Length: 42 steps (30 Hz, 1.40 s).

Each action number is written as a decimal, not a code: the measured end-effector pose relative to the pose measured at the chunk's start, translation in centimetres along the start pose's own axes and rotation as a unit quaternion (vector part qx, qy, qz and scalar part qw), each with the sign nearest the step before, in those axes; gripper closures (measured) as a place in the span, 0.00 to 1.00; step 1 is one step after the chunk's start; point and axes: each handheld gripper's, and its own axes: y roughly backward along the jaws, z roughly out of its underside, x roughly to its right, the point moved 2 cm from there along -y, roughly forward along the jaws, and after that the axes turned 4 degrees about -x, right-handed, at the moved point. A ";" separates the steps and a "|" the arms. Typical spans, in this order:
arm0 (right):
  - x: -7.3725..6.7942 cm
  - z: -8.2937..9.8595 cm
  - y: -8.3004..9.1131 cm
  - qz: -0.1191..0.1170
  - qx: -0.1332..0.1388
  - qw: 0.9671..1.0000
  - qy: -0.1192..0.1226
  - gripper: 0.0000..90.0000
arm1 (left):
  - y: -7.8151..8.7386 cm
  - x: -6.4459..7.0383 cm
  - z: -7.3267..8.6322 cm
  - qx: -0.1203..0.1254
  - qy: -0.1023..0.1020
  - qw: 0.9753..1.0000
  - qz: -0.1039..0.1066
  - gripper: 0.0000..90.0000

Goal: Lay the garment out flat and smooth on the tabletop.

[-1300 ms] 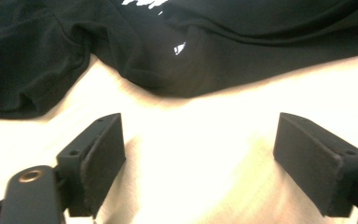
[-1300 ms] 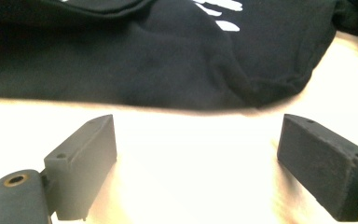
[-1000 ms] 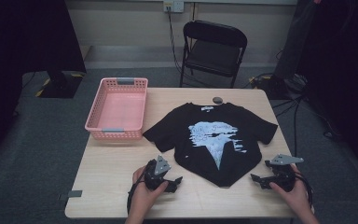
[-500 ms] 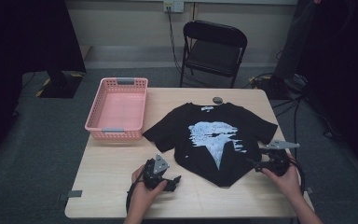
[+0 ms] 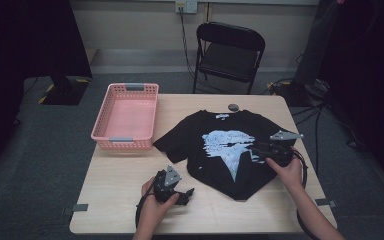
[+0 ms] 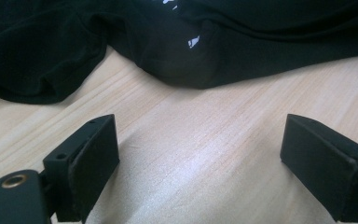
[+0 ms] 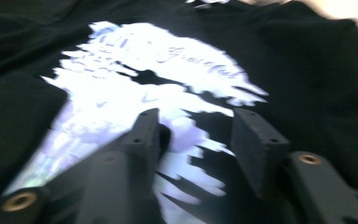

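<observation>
A black T-shirt [image 5: 230, 145] with a pale blue-white print lies spread on the wooden table [image 5: 120, 175], bottom corners folded in to a point. My left gripper [image 5: 187, 192] rests on the table just left of the shirt's lower edge, jaws wide open over bare wood [image 6: 200, 154], with the shirt's hem [image 6: 177, 60] ahead. My right gripper [image 5: 257, 150] hovers over the shirt's right side, open, pointing at the print [image 7: 135, 93]; that view is blurred by motion. Nothing sits between either pair of jaws.
A pink plastic basket [image 5: 127, 117] stands at the table's back left. A small dark round object [image 5: 233, 106] lies by the shirt's collar. A black folding chair [image 5: 228, 55] stands behind the table. Cables run on the floor at right.
My right gripper has moved from the table's front right edge up and left onto the shirt's right side. The left gripper has barely moved.
</observation>
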 end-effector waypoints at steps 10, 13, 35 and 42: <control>-1.9 0.0 -2.4 -0.012 -0.045 0.999 0.007 0.75 | 0.0 0.0 0.0 0.000 0.000 1.000 0.000 0.12; -1.9 0.3 -2.6 -0.014 -0.057 0.998 -0.002 0.81 | 0.0 0.0 0.0 0.000 0.000 1.000 0.000 0.12; -2.5 1.1 2.8 -0.050 -0.020 0.999 0.009 0.96 | 0.0 0.0 0.0 0.000 0.000 1.000 0.000 0.12; -2.7 3.2 5.0 -0.053 -0.014 0.998 0.014 0.96 | 0.0 0.0 0.0 0.000 0.000 1.000 0.000 0.12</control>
